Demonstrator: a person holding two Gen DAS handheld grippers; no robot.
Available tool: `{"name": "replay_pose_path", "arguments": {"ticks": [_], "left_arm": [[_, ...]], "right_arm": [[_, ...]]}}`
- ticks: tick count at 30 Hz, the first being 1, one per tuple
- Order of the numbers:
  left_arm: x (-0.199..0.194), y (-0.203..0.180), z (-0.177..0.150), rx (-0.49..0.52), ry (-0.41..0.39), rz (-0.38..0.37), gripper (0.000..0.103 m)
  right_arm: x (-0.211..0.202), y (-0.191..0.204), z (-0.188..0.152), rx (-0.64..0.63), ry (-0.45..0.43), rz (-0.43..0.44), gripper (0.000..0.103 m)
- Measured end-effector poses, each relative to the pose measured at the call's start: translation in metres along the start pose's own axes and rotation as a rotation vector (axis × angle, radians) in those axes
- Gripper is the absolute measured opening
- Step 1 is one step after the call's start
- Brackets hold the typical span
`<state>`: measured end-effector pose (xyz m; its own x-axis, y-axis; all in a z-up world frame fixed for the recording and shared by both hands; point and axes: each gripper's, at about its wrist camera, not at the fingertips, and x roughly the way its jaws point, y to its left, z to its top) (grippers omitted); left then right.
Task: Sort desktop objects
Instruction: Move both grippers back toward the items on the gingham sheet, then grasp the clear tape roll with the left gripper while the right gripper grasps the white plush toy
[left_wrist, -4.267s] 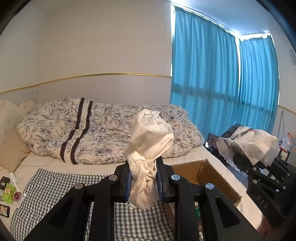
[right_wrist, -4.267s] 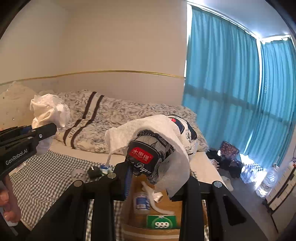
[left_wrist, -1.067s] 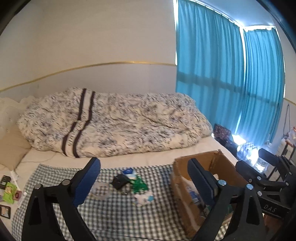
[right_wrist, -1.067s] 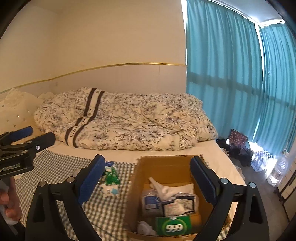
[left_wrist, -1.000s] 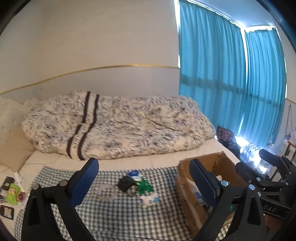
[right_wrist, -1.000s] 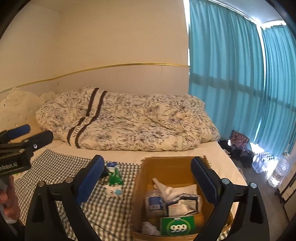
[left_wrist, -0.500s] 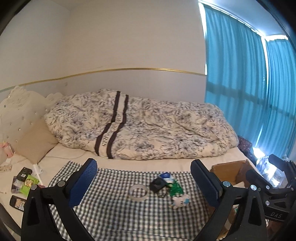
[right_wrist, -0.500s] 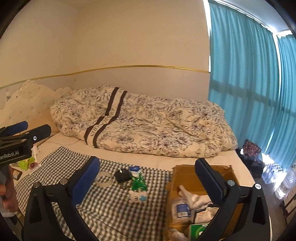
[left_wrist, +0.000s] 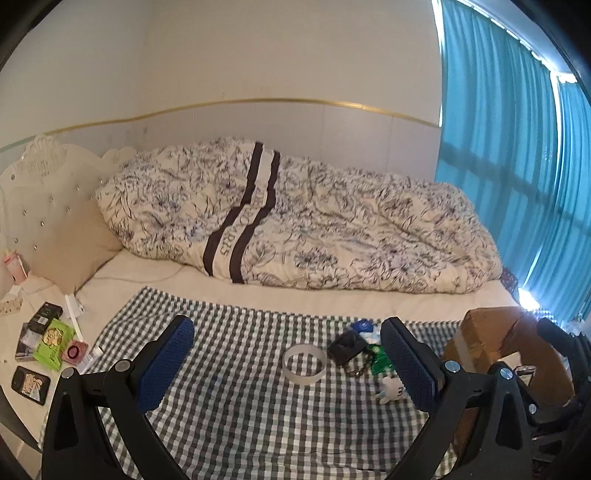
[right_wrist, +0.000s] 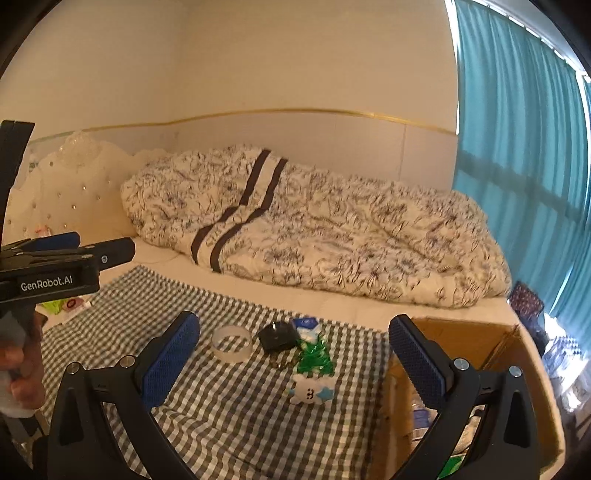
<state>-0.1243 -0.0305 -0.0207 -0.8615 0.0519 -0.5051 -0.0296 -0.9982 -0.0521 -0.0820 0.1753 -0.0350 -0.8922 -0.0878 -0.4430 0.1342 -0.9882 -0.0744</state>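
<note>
Tape ring (left_wrist: 304, 364) on checked cloth (left_wrist: 229, 406), between parted left fingers (left_wrist: 166, 363), untouched.

We see a bedroom with a plain cream wall (left_wrist: 277, 55) crossed by a thin gold trim (left_wrist: 295, 100) above a paler lower panel. A bed (left_wrist: 258, 295) runs along this wall, with a white tufted headboard (left_wrist: 48, 192) at the left and a beige pillow (left_wrist: 70, 251) against it. A rumpled floral duvet (left_wrist: 332, 236) with two dark stripes covers the mattress. Teal curtains (left_wrist: 517, 166) hang at the right, daylight showing through them.
</note>
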Motion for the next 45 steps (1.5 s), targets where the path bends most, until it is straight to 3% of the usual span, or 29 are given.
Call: {"name": "replay_pose_path", "arguments": {"ticks": [6, 20, 34, 45], "left_arm": [[0.038, 0.005, -0.014, 0.0, 0.054, 0.006, 0.103], [0.109, 0.005, -0.038, 0.018, 0.139, -0.003, 0.103], [0.19, 0.001, -0.074, 0.026, 0.241, -0.012, 0.103], [0.249, 0.005, -0.096, 0.012, 0.324, -0.003, 0.086]], "right_arm": [[0.03, 0.003, -0.016, 0.001, 0.036, -0.032, 0.103], [0.107, -0.02, -0.048, 0.137, 0.235, -0.019, 0.103], [0.168, -0.031, -0.086, 0.132, 0.35, -0.061, 0.103], [0.207, -0.033, -0.112, 0.13, 0.407, -0.067, 0.103]]}}
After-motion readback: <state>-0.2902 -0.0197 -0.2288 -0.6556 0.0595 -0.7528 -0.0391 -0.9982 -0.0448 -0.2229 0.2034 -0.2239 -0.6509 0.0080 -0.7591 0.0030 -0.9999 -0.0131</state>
